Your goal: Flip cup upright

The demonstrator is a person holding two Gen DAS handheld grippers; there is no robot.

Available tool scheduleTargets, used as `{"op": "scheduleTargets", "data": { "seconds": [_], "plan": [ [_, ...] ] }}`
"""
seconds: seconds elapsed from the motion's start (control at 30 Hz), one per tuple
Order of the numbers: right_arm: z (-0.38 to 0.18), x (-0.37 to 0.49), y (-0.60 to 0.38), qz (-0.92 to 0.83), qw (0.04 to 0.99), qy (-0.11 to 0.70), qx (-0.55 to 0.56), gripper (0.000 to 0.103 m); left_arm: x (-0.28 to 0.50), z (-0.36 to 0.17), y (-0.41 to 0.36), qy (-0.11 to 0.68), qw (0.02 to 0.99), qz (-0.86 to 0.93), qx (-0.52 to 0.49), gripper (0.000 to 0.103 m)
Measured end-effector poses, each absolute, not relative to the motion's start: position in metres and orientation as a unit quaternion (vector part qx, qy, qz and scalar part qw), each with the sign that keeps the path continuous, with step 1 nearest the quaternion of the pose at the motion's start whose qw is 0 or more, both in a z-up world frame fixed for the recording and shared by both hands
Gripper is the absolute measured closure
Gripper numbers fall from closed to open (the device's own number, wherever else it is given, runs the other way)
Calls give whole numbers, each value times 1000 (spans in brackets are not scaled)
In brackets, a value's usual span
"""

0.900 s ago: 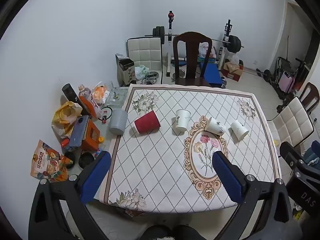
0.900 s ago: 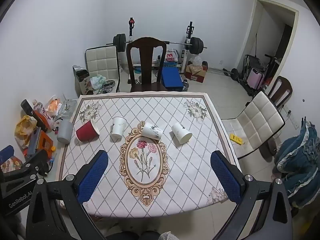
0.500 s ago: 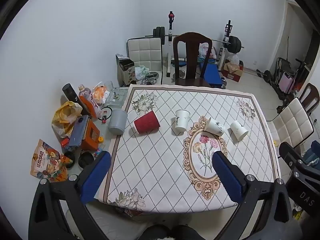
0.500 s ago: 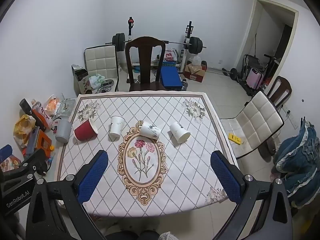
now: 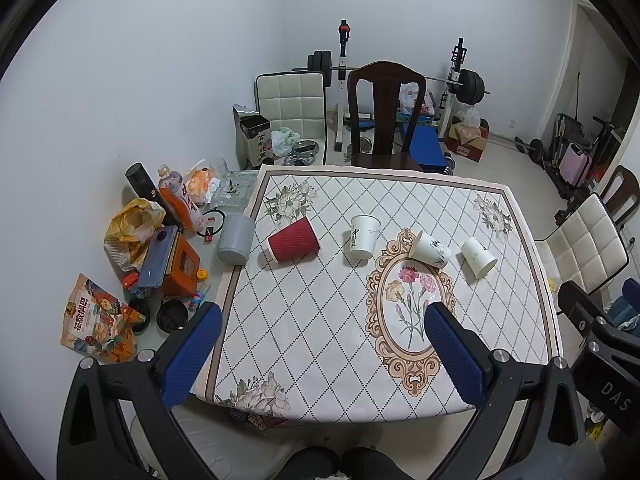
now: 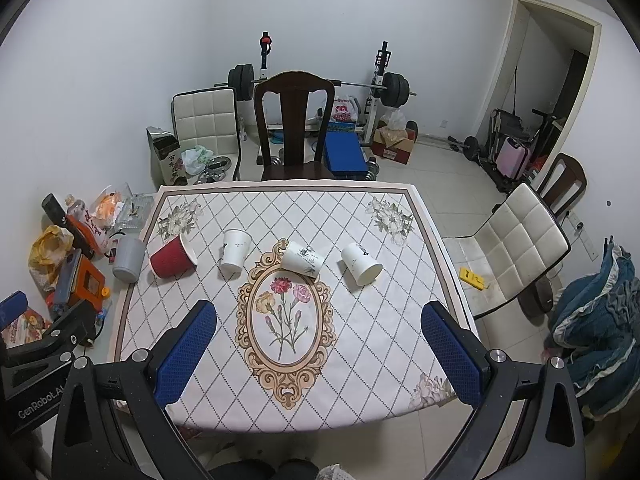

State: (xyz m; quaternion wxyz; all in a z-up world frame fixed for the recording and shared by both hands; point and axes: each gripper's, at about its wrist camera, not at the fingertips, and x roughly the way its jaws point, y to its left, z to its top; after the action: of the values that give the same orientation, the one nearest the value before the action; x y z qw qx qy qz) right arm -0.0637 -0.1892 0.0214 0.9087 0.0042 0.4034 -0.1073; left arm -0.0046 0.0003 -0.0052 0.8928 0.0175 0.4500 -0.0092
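Observation:
Several paper cups lie in a row across the patterned tablecloth (image 5: 320, 320) (image 6: 360, 340). A red cup (image 5: 293, 239) (image 6: 173, 257) lies on its side at the left. A white cup (image 5: 363, 237) (image 6: 235, 250) stands beside it. A white cup with a dark print (image 5: 430, 249) (image 6: 302, 259) lies on its side at the gold oval's top. Another white cup (image 5: 478, 257) (image 6: 361, 263) lies on its side at the right. My left gripper (image 5: 320, 350) and right gripper (image 6: 318, 350) are both open and empty, high above the table's near edge.
A grey cup (image 5: 236, 239), bottles, snack bags and an orange box (image 5: 176, 266) crowd the table's bare left strip. A dark wooden chair (image 6: 294, 128) stands at the far edge, a white chair (image 6: 516, 248) at the right. Gym gear fills the back.
Both grippers have shifted slightly, so the table sits a little differently in view. The cups have not moved and both grippers stay open.

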Motion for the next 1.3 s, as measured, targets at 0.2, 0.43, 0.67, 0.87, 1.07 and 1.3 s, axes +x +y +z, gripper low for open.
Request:
{"op": "scheduleTargets", "data": {
  "seconds": [0.2,0.43,0.67,0.87,1.07,1.3],
  "plan": [
    [21,-65,-189,-108,909,402,5,0,-4,-5,2,450,893,-10,17,0],
    [21,-64,-188,-109,910,400,4,0,-5,-4,-1,449,893,-8,17,0],
    [22,-64,-188,-109,910,400,3,0,-5,-4,-1,449,893,-8,17,0],
    [22,-64,-188,-110,910,399,4,0,-6,-4,-1,448,894,-8,17,0],
    [22,-65,-188,-110,911,399,4,0,-6,-4,-1,448,894,-9,17,0],
    [22,-65,-188,-109,911,398,5,0,0,3,-1,448,894,-9,17,0]
  ]
}}
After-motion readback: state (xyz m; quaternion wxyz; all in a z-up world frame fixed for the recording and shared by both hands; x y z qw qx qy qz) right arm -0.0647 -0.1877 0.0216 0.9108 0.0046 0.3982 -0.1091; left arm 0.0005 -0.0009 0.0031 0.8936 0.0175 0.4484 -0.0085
